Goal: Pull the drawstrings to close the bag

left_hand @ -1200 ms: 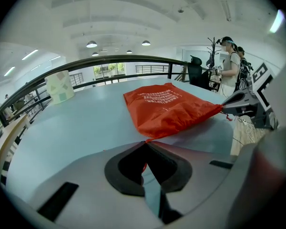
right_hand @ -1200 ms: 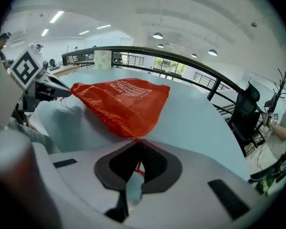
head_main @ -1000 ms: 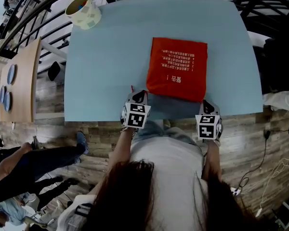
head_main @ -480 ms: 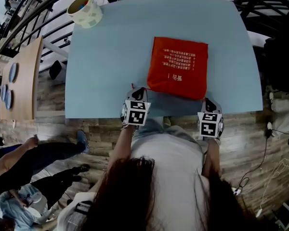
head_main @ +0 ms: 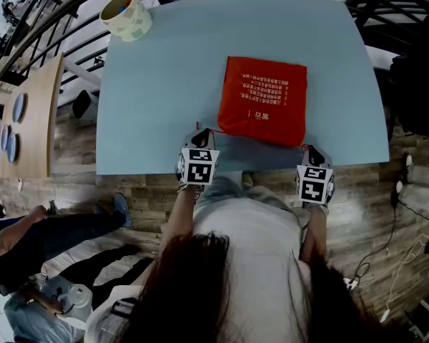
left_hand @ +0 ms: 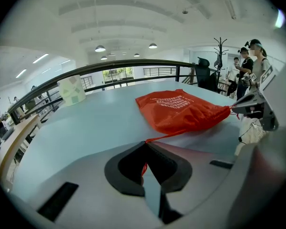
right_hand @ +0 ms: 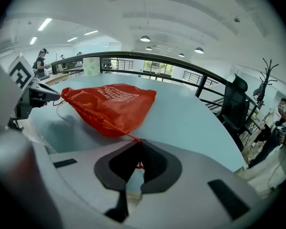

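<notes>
My left gripper (head_main: 201,133) and right gripper (head_main: 305,149) sit at the near edge of the pale blue worktop (head_main: 157,84), one off each near corner of the red bag (head_main: 263,109). The bag lies flat near the middle of the worktop with its mouth turned toward me. Both sets of jaws are clenched, each pinching a thin red cord. The left drawstring (left_hand: 166,135) runs from my left jaws to the bag's near-left corner, and the right drawstring (right_hand: 129,135) does the same on the other side. I hold them spread like this because the cords leave the bag at opposite ends. Pulling outward and back should then gather the mouth evenly rather than drag the bag sideways.

The bag is thin, slightly glossy fabric, roughly square, printed with white lettering I can't read. Along the mouth the cloth bunches into fine pleats, which suggests the closing is under way. Whether it is fully cinched I can't tell from these angles. The cords look taut and slim, likely to slip, hence the tight pinch. A paper cup (head_main: 126,16) stands at the far-left corner, well apart.
</notes>
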`<state>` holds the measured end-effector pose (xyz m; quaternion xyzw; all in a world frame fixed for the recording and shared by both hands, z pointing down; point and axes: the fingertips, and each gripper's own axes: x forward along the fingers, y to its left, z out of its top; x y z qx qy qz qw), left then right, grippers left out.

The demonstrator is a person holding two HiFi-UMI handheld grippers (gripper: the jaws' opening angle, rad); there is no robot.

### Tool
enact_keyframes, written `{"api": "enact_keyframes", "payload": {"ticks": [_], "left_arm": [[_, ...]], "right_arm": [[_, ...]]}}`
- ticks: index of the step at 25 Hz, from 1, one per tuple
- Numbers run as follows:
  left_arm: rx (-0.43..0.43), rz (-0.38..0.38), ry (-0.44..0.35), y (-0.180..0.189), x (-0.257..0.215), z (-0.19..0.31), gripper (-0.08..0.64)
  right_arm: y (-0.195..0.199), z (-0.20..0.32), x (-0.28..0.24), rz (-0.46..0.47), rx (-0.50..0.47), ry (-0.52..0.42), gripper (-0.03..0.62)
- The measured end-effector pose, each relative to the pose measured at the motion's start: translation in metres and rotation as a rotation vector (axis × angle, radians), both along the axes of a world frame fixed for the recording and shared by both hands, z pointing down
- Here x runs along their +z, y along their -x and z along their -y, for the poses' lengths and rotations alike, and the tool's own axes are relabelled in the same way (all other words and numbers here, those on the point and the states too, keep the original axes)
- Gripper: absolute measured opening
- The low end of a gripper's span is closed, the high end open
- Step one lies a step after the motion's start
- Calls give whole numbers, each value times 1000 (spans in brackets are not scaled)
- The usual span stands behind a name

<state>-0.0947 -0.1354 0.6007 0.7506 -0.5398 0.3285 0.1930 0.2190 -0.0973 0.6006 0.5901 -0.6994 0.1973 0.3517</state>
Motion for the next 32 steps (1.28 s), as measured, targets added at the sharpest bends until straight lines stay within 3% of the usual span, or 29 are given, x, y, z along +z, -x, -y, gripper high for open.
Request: {"api": "enact_keyframes", "payload": {"ticks": [13,32], "left_arm": [[-19,2,-24,16,-9,9,16],[-11,7,-11,51,-25,44,15]], "right_arm": [[-14,5,-8,3,49,-16,25],[-3,21,-27,9,134,-3,25]]}}
